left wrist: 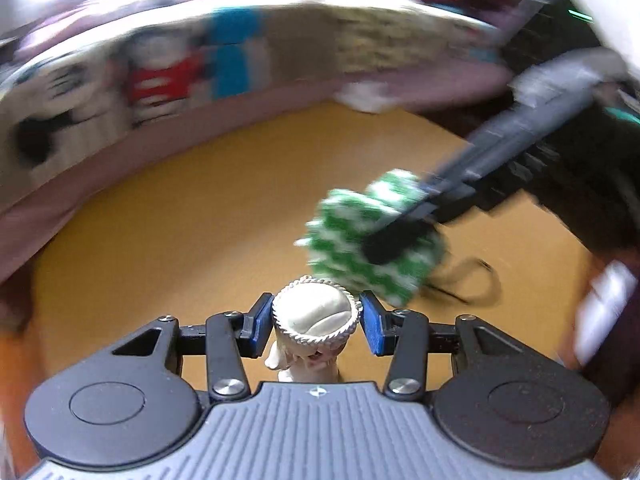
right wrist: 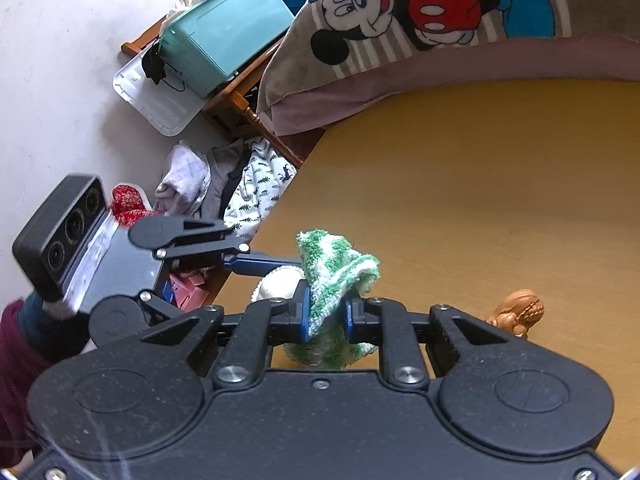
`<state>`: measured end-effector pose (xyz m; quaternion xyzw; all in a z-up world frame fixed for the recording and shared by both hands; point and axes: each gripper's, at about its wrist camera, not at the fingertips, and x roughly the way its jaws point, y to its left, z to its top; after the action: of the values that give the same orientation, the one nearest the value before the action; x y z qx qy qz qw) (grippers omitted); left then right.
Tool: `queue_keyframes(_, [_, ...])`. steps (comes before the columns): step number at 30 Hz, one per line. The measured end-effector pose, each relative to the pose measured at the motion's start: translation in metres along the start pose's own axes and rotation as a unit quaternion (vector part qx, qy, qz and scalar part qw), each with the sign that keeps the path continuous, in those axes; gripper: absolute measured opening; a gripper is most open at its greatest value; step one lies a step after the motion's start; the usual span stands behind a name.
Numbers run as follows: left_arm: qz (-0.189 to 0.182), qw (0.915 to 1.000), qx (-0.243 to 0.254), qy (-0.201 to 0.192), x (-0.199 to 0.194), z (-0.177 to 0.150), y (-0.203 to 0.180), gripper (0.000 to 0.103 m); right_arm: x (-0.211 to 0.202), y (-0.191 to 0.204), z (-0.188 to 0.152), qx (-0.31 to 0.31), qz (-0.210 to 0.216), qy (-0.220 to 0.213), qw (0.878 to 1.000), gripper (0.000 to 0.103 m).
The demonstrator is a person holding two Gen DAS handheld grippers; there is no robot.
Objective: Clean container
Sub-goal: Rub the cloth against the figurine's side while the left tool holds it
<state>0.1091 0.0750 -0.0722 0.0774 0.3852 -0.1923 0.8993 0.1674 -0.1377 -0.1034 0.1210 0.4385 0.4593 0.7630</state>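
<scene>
In the left wrist view, a small cream-white container (left wrist: 314, 314) with a rope-patterned rim is seen low at the centre of the frame, between the blue pads of the left tongs (left wrist: 314, 320). The left pad looks to be against its rim, while a thin gap is seen at the right pad, so a firm grip cannot be told; the tongs are set narrow around it. Much of this view is blurred. Just above and right of the container, a green-and-white cloth (left wrist: 374, 240) is seen pinched in the right tongs (left wrist: 394, 236), which enter from the upper right.

In the right wrist view, the cloth (right wrist: 336, 276) is clamped between the closed pads of the right tongs (right wrist: 327, 316), bunched above and below them. The container (right wrist: 276, 284) is partly hidden behind the cloth, left of centre, within the left tongs (right wrist: 280, 270). A yellow desk (right wrist: 460, 200) fills the right half, and a small brown figurine (right wrist: 518, 312) stands on it at the lower right.
</scene>
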Motion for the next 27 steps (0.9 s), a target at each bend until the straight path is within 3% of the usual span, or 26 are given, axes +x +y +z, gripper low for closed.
queue_keyframes(2, [0.052,0.9953,-0.082,-0.008,0.000,-0.002,-0.005,0.044,-0.002,-0.001,0.000,0.002,-0.002,-0.003,1.000,0.017])
queue_keyframes(6, [0.124,0.9715,-0.199,-0.034,0.001,-0.009,-0.016,0.044,-0.006,-0.003,-0.004,0.007,-0.012,-0.006,1.000,0.017])
queue_keyframes(8, [0.144,0.9626,-0.227,-0.038,0.002,-0.009,-0.020,0.044,-0.009,-0.003,-0.005,0.007,-0.013,-0.006,1.000,0.017])
queue_keyframes(11, [0.153,0.9576,-0.242,-0.025,0.003,-0.005,-0.021,0.044,-0.010,-0.002,-0.007,0.006,-0.015,-0.005,1.000,0.017])
queue_keyframes(20, [0.121,0.9766,-0.176,0.023,0.002,0.003,-0.013,0.045,-0.014,-0.003,-0.006,0.009,-0.013,-0.010,1.000,0.017])
queue_keyframes(24, [0.101,0.9891,-0.100,0.040,-0.003,0.010,-0.010,0.051,-0.013,-0.001,-0.006,0.007,-0.010,-0.008,1.000,0.017])
queue_keyframes(27, [0.057,0.9969,0.014,0.052,-0.009,0.010,-0.010,0.057,-0.012,0.000,-0.007,0.004,-0.007,-0.005,1.000,0.017])
